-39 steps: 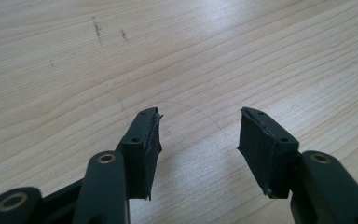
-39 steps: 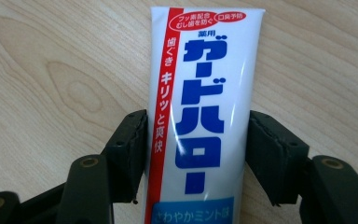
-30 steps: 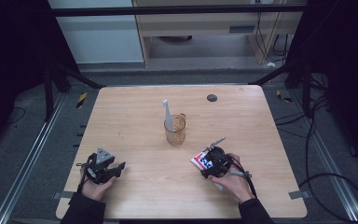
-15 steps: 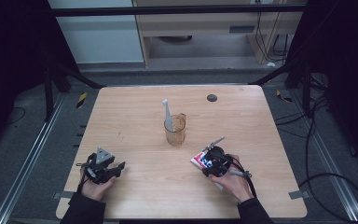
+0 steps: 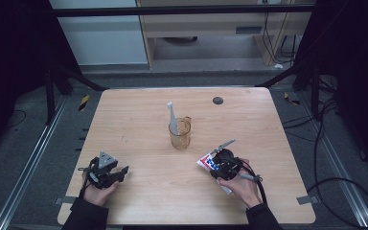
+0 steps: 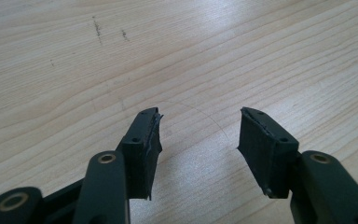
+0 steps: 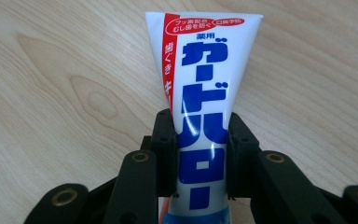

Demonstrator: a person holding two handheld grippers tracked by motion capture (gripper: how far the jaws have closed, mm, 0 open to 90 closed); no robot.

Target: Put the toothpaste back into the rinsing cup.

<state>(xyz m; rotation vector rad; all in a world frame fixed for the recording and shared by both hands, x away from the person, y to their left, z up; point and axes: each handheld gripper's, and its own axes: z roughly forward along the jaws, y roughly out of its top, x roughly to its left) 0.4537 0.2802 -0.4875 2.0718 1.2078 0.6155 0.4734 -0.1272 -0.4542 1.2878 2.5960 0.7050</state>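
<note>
A white toothpaste tube (image 7: 200, 93) with blue and red print lies flat on the wooden table (image 5: 139, 124), at the front right in the high view (image 5: 205, 162). My right gripper (image 7: 200, 119) has just been closing, and both pads now press on the sides of the tube between them. The gripper (image 5: 220, 165) sits low over the tube. My left gripper (image 6: 200, 116) rests open over bare wood at the front left (image 5: 106, 172), nothing between its jaws.
A clear cup (image 5: 179, 136) with a white toothbrush (image 5: 171, 115) standing in it sits mid-table, just beyond the right gripper. A small dark round thing (image 5: 217, 100) lies near the far edge.
</note>
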